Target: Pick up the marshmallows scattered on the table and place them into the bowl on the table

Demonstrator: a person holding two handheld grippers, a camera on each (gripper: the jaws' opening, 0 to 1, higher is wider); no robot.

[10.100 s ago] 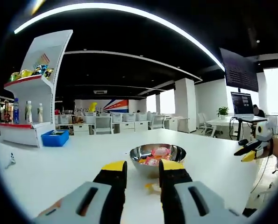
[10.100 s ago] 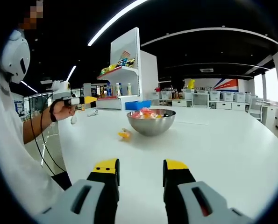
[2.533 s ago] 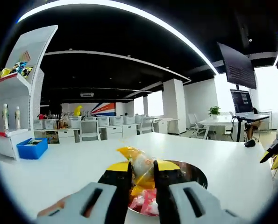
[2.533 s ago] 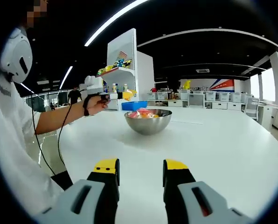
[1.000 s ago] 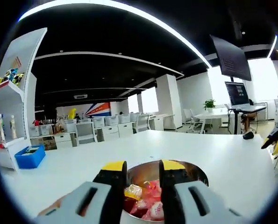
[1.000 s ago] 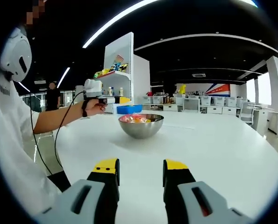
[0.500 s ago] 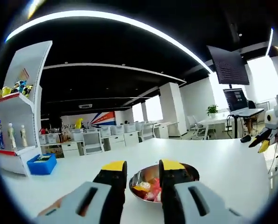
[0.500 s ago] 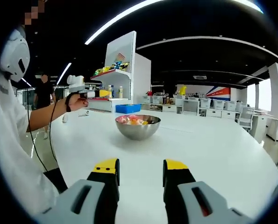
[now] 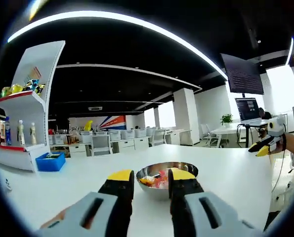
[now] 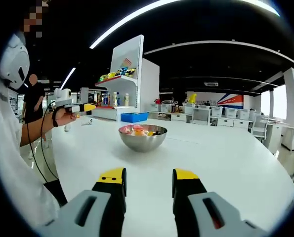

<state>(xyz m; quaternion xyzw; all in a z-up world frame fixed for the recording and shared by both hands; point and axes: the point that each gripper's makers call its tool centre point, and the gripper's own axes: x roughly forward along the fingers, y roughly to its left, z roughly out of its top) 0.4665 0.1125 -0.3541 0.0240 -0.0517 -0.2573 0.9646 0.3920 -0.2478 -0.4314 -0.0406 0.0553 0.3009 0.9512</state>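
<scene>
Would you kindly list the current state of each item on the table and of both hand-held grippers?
Bowl: upright on the table, holding wrapped marshmallows.
Marshmallows: piled inside the bowl.
Table: carries the bowl.
Left hand-held gripper: open, nothing between its jaws, facing the bowl.
Right hand-held gripper: open, nothing between its jaws, back from the bowl.
Blue bin: sits beyond the bowl, contents unclear.

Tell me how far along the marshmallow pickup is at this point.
Looks nearly or fully done: wrapped marshmallows fill the steel bowl, and none show on the white table. Nothing is in hand: the left tool and right tool both stand open and empty. No loose marshmallow in sight to collect.
</scene>
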